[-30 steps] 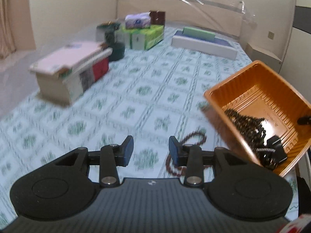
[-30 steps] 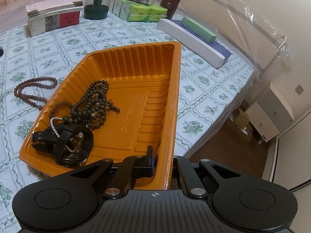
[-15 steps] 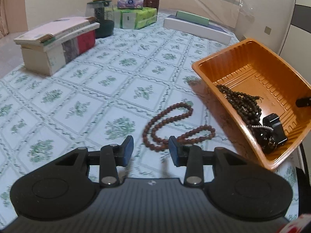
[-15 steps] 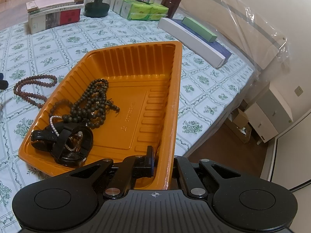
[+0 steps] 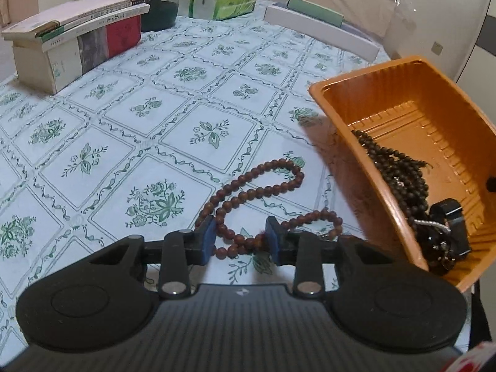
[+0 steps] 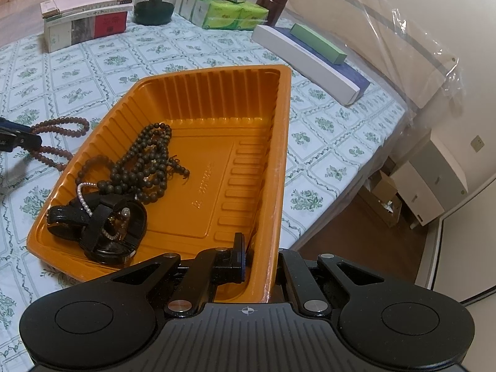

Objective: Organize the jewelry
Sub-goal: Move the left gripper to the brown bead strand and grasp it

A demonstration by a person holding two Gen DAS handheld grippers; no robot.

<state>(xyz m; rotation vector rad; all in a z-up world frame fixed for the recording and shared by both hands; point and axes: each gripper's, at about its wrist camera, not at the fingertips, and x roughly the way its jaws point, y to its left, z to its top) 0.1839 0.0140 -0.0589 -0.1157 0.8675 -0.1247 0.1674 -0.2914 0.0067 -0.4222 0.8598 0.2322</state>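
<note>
A brown bead necklace [image 5: 257, 192] lies looped on the flowered cloth; it also shows in the right wrist view [image 6: 59, 130]. My left gripper [image 5: 240, 238] is open, low over the cloth, with the near loop of beads between its blue pads. My right gripper [image 6: 260, 257] is shut on the near wall of the orange tray [image 6: 279, 142], held tilted. In the tray lie a dark bead necklace [image 6: 148, 161], a pearl strand and black bands [image 6: 102, 223]. The tray [image 5: 387, 99] stands to the right of the left gripper.
A stack of books [image 5: 77, 37] sits at the far left, a dark jar [image 5: 158, 0] and green tissue packs [image 5: 220, 0] at the back, and a long white box [image 5: 319, 34] at the back right. The bed edge drops off right of the tray [image 6: 356, 186].
My left gripper has moved forward and down to the brown necklace, so its near loop now lies between the pads. The right gripper still holds the tray.
</note>
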